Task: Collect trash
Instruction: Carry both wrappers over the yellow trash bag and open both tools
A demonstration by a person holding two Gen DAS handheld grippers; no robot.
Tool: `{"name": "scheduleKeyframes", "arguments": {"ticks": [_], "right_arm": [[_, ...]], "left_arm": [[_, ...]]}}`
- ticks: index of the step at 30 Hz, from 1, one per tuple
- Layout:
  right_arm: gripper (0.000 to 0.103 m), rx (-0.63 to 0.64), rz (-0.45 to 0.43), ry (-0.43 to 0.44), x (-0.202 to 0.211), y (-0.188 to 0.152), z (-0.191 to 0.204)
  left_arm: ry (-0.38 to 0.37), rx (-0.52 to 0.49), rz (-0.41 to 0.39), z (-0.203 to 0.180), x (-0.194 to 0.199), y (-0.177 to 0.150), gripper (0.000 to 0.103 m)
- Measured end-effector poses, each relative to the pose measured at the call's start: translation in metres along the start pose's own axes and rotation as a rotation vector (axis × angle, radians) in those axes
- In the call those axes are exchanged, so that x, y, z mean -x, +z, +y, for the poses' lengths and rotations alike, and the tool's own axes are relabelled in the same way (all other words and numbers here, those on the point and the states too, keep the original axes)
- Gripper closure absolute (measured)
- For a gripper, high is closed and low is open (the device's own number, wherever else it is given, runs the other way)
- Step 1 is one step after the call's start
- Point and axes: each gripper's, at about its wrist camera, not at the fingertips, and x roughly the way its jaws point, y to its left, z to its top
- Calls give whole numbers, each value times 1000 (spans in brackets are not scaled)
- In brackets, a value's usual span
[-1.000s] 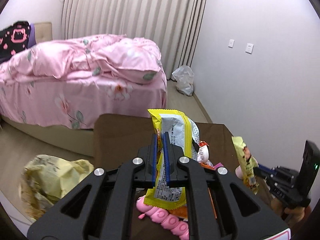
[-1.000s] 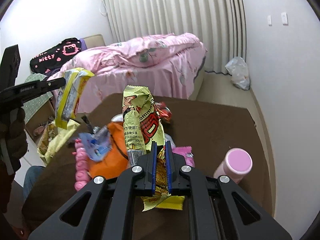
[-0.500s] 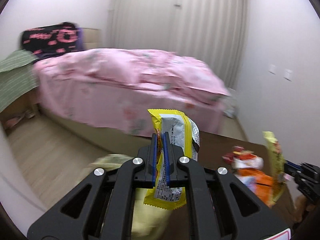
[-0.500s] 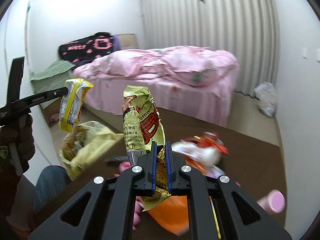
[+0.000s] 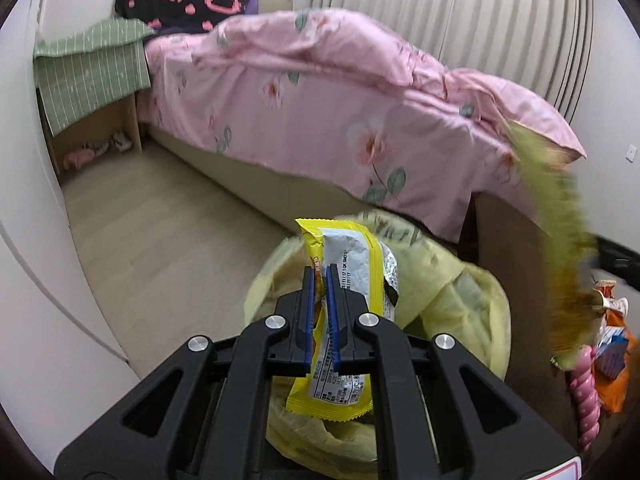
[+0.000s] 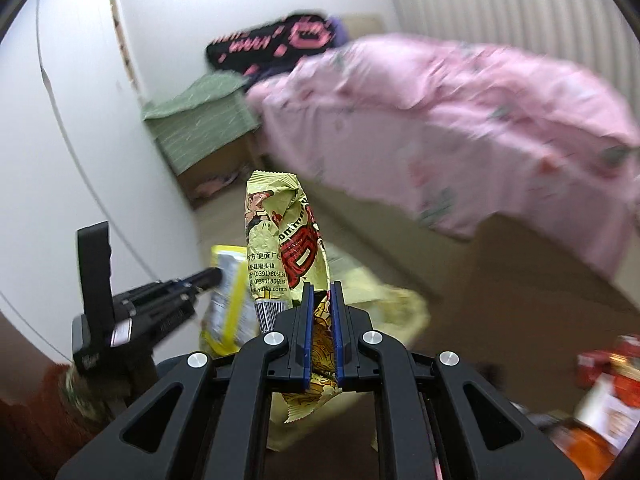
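Wrappers [image 5: 344, 264] crinkled, yellow — silver-backed; green-yellow [image 6: 284, 240]

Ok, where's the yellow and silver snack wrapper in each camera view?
Left wrist: the yellow and silver snack wrapper stands at centre, clamped upright in the left tongs.
Right wrist: lower left, beside the green wrapper.
Shared landmark: the pale yellow plastic trash bag below the wrappers.
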Motion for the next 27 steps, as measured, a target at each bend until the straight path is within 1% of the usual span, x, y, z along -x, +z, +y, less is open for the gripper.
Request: {"name": "scheduleKeyframes", "arguments": {"ticks": [2,3,4,5,6,7,8,9,11,13,20,23,27], "right_arm": [[94,-7,96,28,-44,-2,0],[94,-10,130,27,-58,-4,0],[94,-18,182,17,-77,-7,-3],[94,-25,215,4,-88,-7,-6],[94,-35,259,-35,-103,-9,-11],[94,-35,274,-68,-109,-9,-14],[94,-28,280,-109,-114,-9,-17],[94,-28,282,-121,-116,-8,-20],[94,-38,292,-109,-118,-8,-21],[94,-15,296,-108,-119,-10,-18],[94,27,328,-68,-127,-13,-10],[94,61,326,-83,-127,-14,-2],[94,37,325,-76,-125,-15,-6]], "left_arm": [[-11,11,20,4,-8,-5,97],[-13,14,25,5,-10,-7,97],[-11,15,30,5,-13,-9,97],[-11,16,32,5,-14,-9,97],[-15,20,35,5,-17,-11,97],[-25,28,41,5,-21,-12,97],[-37,35,49,5,-24,-13,97],[-49,40,59,4,-28,-13,97],[-70,31,76,0,-36,-16,97],[-88,18,86,-3,-40,-17,97],[-64,34,107,3,-39,-17,97],[-58,36,113,5,-40,-18,97],[-55,35,118,6,-40,-17,97]]}}
